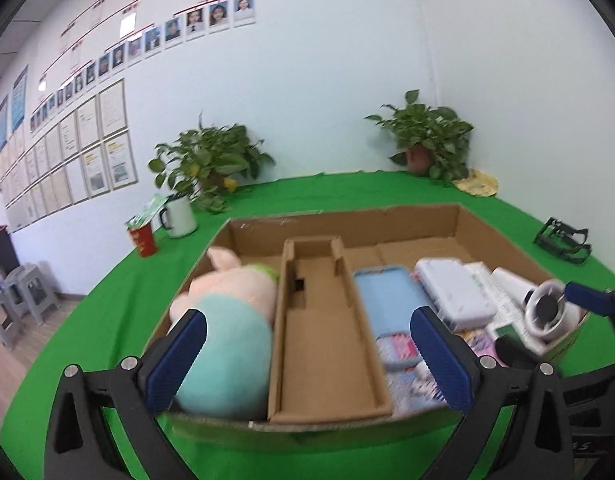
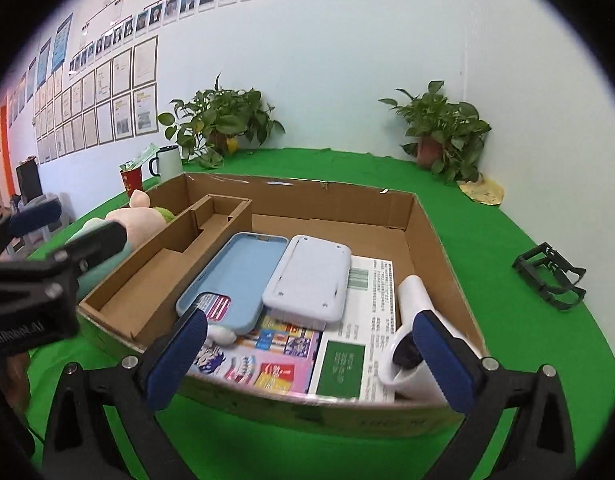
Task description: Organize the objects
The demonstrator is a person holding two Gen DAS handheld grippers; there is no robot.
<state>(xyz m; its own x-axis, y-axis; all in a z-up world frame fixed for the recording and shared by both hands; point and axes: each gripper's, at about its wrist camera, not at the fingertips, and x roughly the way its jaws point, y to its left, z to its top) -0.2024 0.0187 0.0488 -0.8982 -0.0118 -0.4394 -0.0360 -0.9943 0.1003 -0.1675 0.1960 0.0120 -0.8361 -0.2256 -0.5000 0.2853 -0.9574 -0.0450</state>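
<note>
The big cardboard box (image 2: 419,216) sits on the green desk (image 2: 527,360), and almost all the things are in it. A smaller cardboard tray (image 1: 327,344) lies inside the box, near its middle, and it has nothing in it. On one side of the tray, still in the box, lies a soft plush toy (image 1: 227,336), pink and pale green. On the other side lie a blue phone case (image 2: 235,280), a pale grey flat case (image 2: 311,276) just beside it, a white fan (image 2: 411,344) near the box's front corner, and some printed paper sheets (image 2: 347,344) under them.

The left tool (image 1: 307,344) hovers at the front wall of the box. Its fingers are spread wide and hold nothing. The right tool (image 2: 311,356) is also at the front wall, nearer the fan. It is wide open too, and nothing is in it.

It looks like both tools have let go, so the next job is to choose a thing. A black wire holder (image 2: 551,280) lies outside the box, well apart from it, so that may be next. To do it well, come down slowly, put one finger on each side, and squeeze only when the thing sits in the middle. Keep the fingers clear of the box wall.
</note>
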